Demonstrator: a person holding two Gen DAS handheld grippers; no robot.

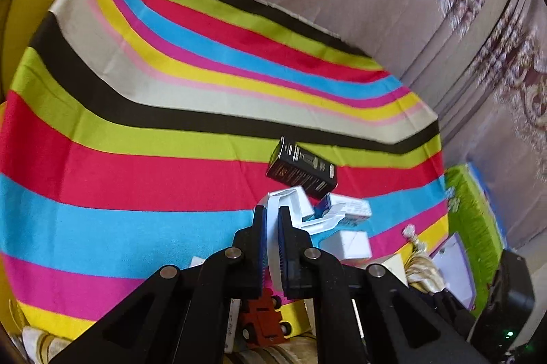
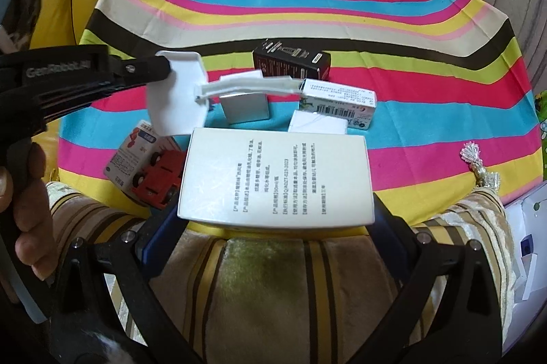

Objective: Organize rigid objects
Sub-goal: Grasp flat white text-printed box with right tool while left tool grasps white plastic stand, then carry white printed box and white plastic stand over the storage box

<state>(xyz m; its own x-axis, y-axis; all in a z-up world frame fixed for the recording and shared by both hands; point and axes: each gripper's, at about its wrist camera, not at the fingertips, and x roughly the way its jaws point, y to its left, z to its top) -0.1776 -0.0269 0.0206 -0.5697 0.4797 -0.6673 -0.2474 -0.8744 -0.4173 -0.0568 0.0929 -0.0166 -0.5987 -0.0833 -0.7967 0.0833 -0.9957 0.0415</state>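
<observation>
The left gripper [image 1: 271, 217] is squeezed tight on a white plastic piece [image 2: 177, 97]. The right gripper [image 2: 277, 220] holds a big white box [image 2: 277, 179] above the stripy cloth [image 2: 427, 158].

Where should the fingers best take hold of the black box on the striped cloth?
Grip the black box across its two long sides, from above. It lies flat with its top clear; white boxes crowd its near side, so a level approach looks blocked.

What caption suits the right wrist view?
Right gripper holds white printed box; left gripper lifts white plastic piece.
</observation>
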